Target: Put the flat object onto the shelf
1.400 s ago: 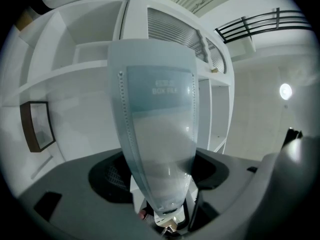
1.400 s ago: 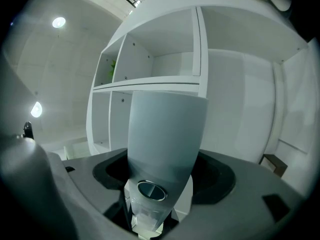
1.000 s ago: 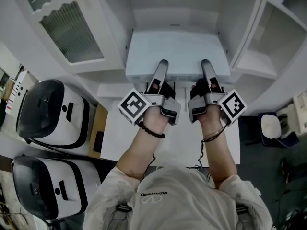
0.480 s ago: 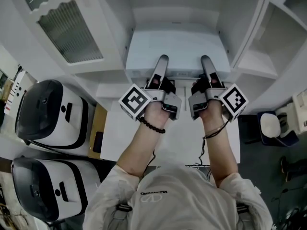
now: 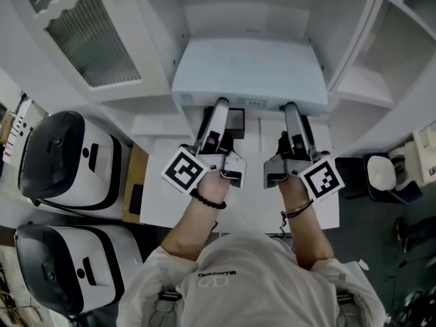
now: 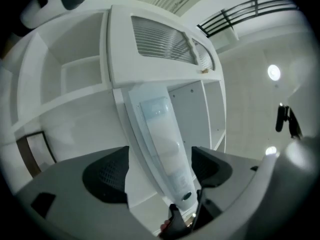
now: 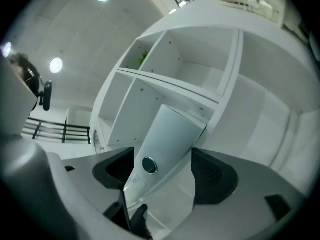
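Note:
The flat object (image 5: 248, 70), a wide white slab, lies in the middle compartment of the white shelf unit (image 5: 354, 84), its front edge facing me. My left gripper (image 5: 219, 107) and right gripper (image 5: 291, 111) are side by side at that front edge. In the left gripper view the flat object (image 6: 160, 134) runs between the jaws, which are opening, and the pads stand off it. The right gripper view shows the flat object (image 7: 165, 134) and its round dark button between wide jaws that do not press on it.
A glazed cabinet door (image 5: 88, 36) stands open at the upper left. Two black-and-white machines (image 5: 65, 165) sit on the left beside a white table (image 5: 160, 203). A chair (image 5: 385, 179) is on the floor at right. Further shelf compartments (image 7: 185, 66) rise above.
Both grippers have drawn back toward me, from lying over the flat object to its front edge. The object has stayed in the compartment.

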